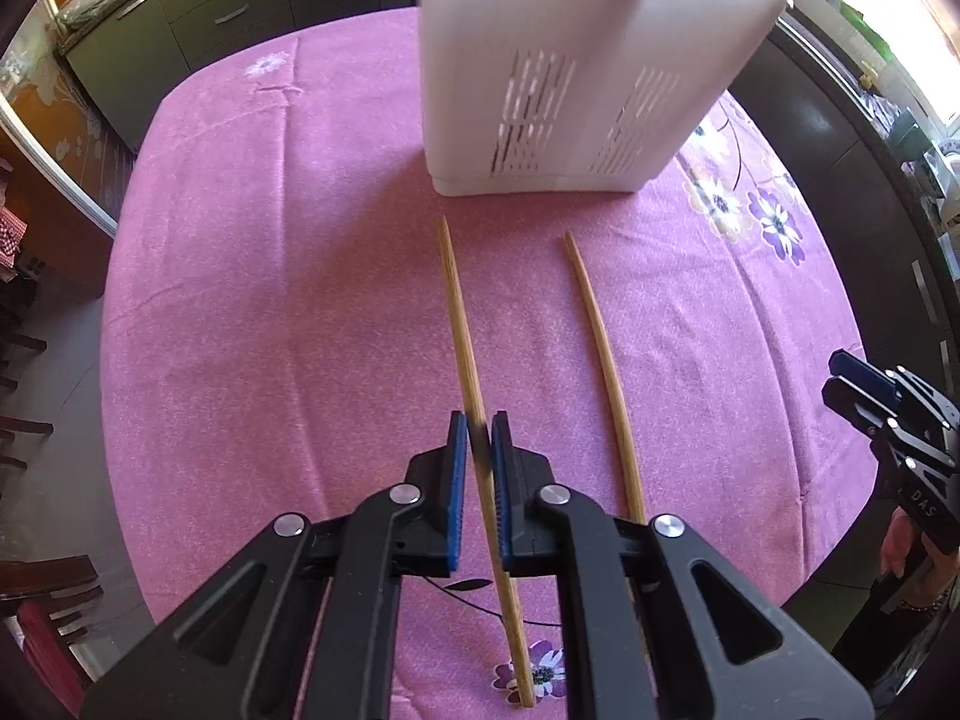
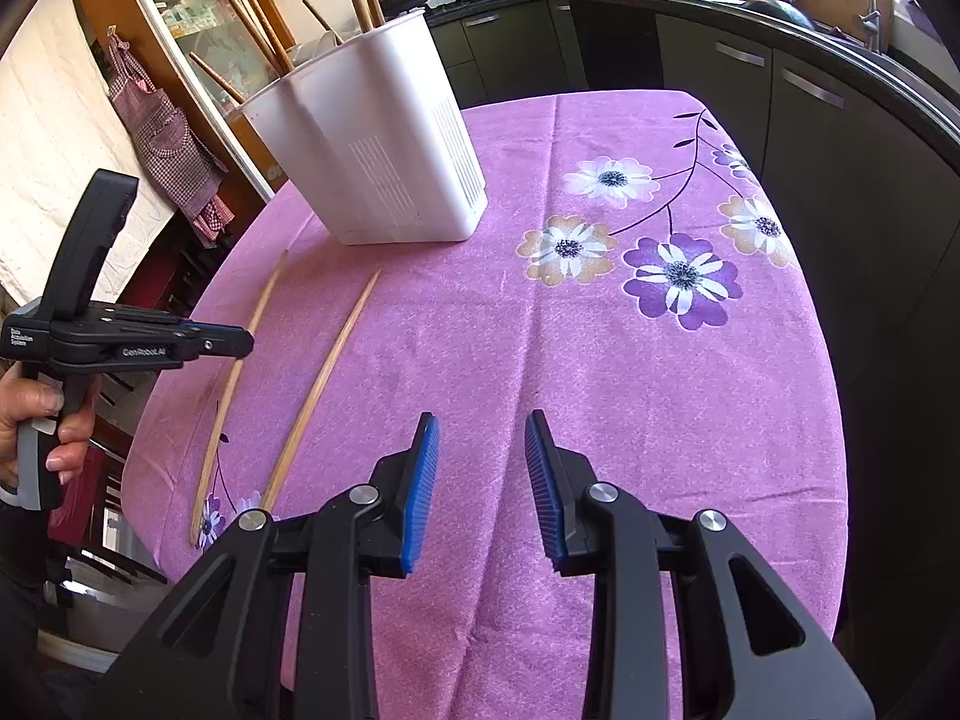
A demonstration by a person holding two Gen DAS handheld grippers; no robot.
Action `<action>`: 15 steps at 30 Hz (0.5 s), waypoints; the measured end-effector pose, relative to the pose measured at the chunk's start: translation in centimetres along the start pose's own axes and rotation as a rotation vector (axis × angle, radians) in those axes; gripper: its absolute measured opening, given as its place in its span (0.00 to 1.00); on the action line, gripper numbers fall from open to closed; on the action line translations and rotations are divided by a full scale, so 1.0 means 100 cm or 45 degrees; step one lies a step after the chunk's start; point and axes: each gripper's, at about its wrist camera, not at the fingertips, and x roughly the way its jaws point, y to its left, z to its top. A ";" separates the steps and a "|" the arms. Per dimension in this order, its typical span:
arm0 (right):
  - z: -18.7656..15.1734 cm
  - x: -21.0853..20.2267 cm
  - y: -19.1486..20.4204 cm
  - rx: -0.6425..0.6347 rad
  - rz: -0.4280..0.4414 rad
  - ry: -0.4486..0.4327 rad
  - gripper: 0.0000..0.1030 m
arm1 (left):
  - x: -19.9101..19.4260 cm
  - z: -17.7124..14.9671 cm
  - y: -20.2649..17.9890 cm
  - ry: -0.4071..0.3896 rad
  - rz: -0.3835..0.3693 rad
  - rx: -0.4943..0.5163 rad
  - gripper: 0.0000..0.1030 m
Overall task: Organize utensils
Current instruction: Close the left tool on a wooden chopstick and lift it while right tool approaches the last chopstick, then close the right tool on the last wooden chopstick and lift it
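Two wooden chopsticks lie lengthwise on the pink flowered tablecloth (image 1: 240, 300) in front of a white slotted utensil holder (image 1: 570, 60) (image 2: 384, 168). Several wooden utensils stand in that holder. My left gripper (image 1: 479, 420) (image 2: 240, 348) is shut on the left chopstick (image 1: 456, 312) (image 2: 219, 420) at about its middle, its blue pads pressing both sides. The other chopstick (image 1: 606, 372) (image 2: 324, 384) lies free just to the right. My right gripper (image 2: 480, 420) (image 1: 852, 372) hovers open over bare cloth near the table's front, with nothing between its fingers.
Dark kitchen cabinets (image 2: 780, 90) and a counter with appliances run behind and to the right of the round table. Wooden chairs (image 1: 36, 600) stand at its left edge. A checked apron (image 2: 168, 138) hangs by a glass cupboard. A hand (image 2: 36, 420) holds the left gripper's handle.
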 end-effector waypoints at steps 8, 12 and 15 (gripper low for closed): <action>0.001 -0.001 0.007 -0.012 -0.004 -0.001 0.29 | -0.065 -0.010 0.021 -0.192 -0.006 -0.010 0.07; 0.002 -0.004 0.010 -0.022 -0.007 -0.006 0.29 | -0.096 -0.022 0.023 -0.278 -0.006 -0.001 0.07; 0.002 -0.006 0.012 -0.029 -0.009 -0.009 0.29 | -0.108 -0.031 0.021 -0.325 -0.012 0.010 0.07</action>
